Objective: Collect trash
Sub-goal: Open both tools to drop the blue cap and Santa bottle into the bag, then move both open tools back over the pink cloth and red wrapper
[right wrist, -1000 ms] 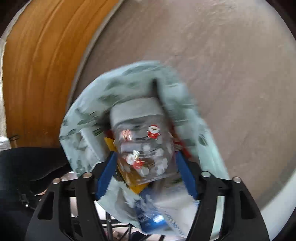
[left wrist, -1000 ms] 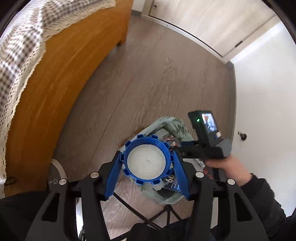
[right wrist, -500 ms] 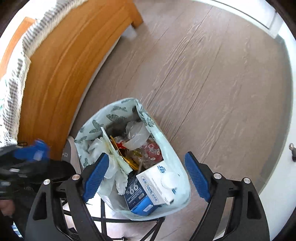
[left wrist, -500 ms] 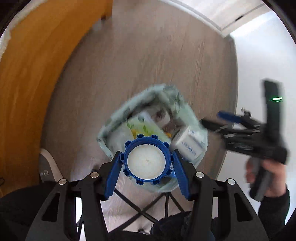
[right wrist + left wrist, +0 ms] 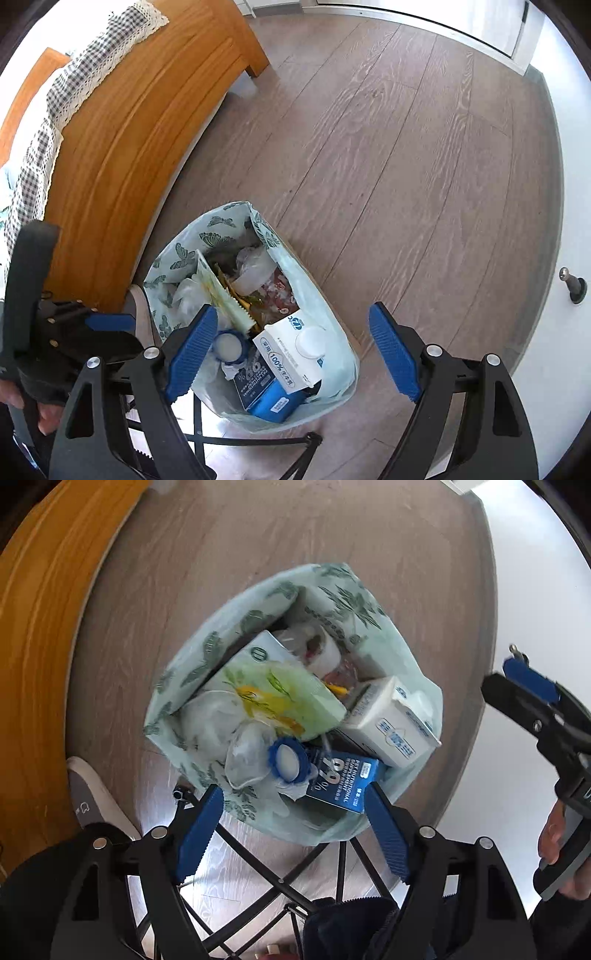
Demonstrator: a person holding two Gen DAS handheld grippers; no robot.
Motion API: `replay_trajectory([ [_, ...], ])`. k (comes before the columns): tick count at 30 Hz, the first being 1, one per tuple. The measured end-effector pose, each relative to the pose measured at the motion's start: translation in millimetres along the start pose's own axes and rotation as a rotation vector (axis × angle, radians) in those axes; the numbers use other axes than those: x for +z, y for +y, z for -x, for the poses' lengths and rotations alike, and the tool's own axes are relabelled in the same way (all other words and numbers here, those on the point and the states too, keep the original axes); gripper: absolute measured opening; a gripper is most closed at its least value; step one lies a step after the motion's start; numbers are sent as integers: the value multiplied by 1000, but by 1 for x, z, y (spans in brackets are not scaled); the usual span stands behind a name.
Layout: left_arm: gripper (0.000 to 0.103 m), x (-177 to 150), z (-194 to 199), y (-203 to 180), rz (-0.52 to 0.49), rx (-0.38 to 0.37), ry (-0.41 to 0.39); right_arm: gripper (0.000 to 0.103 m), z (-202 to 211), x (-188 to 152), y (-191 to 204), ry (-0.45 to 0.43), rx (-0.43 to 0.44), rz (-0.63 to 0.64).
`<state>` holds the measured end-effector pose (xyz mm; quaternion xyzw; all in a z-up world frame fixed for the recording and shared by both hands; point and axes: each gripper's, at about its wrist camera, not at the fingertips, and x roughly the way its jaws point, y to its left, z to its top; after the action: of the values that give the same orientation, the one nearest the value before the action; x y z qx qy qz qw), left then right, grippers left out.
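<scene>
1. While its jaws are opening, the left claw [image 5: 291, 830] hangs over the near rim of the trash bag [image 5: 369, 602] with nothing pressed between its blue pads [image 5: 199, 830].
2. Just past those pads, a blue-rimmed lid [image 5: 287, 762] lies free on crumpled white paper [image 5: 214, 723] inside the bag, apart from both pads.
3. Beside the lid sits a dark blue box [image 5: 341, 779] printed with "99%", and to its right a white carton [image 5: 391, 720] leans against the bag's wall.
4. Behind these, a green flowered pack [image 5: 280, 698] stands tilted across the middle, with a clear wrapper [image 5: 255, 269] and red-patterned scraps beyond it.
5. Seen from the right wrist, the right claw [image 5: 291, 354] stands wide apart and holds nothing; the bag lies below it, mostly between the pads.
6. At that view's left edge, the left claw's black body shows in a hand [image 5: 22, 402]; in the left view the right claw [image 5: 532, 686] sits off to the right in a hand [image 5: 561, 849].
7. A black wire stand [image 5: 280, 882] carries the bag above the wooden floor [image 5: 406, 147].
8. Farther off, a wooden bed frame [image 5: 140, 122] with a checked cloth [image 5: 85, 81] runs along the left, and a doorstop [image 5: 572, 284] sits at the right.
</scene>
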<state>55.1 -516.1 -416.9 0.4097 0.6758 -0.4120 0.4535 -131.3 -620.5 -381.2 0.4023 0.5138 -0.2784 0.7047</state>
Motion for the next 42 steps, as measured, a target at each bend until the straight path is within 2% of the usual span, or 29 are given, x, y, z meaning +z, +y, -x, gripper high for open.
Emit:
replay_trajectory([
  [7,77,1,15,12,33,56,-48,80,-10,-6,9,78,-52,70],
  [13,78,-4,33,23,75,50,-98,80,-2,-13,21,82,-80,117],
  [18,78,-9,77,28,75,-18,-217,80,21,-6,35,56,-124,151],
  [24,78,-32,164,62,88,-75,-462,80,61,14,85,5,-213,260],
  [28,78,-68,226,111,133,-64,-668,80,93,33,144,-84,-242,372],
  [31,84,-100,264,159,193,-29,-807,80,110,44,191,-161,-217,442],
  [33,84,-124,281,197,255,-4,-879,80,116,53,225,-202,-196,486],
  [38,84,-179,315,308,396,59,-975,80,114,64,318,-248,-120,615],
  [42,84,-209,336,410,524,131,-958,80,105,74,390,-254,-49,710],
])
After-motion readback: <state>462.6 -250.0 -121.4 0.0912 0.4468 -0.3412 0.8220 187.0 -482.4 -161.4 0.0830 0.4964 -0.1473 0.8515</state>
